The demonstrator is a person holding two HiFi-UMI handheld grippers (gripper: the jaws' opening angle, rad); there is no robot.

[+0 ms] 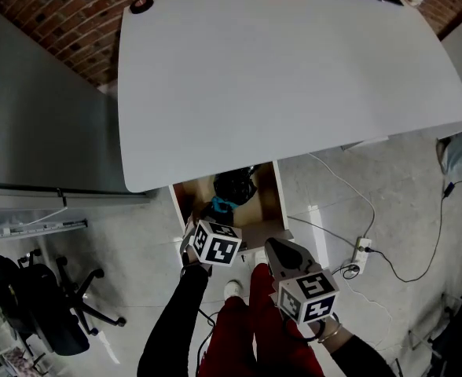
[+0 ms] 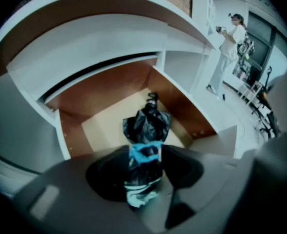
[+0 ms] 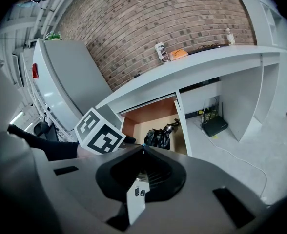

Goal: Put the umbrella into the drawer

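The umbrella (image 1: 235,187) is folded and bundled, black and crumpled, with a bright blue strap round it near one end and a dark handle sticking out at the far end. It lies in the open drawer (image 1: 276,203), lengthwise on the pale floor between the brown wooden walls. In the left gripper view the umbrella (image 2: 146,130) shows in the gap of the left gripper (image 2: 144,147), whose jaws stand apart on either side of its near, strapped end. The right gripper (image 3: 143,151) hangs back from the drawer with its jaws together and nothing between them; past it the umbrella (image 3: 158,138) rests inside the drawer (image 3: 148,116).

The drawer is pulled out from under a wide white counter (image 1: 294,77), bare over most of its top, with a cup (image 3: 160,51) and an orange thing (image 3: 179,53) at the back against a brick wall (image 3: 173,18). The floor (image 1: 388,179) is pale grey, with a power strip (image 1: 362,250) and its cables. A black office chair (image 1: 58,305) stands to the left.
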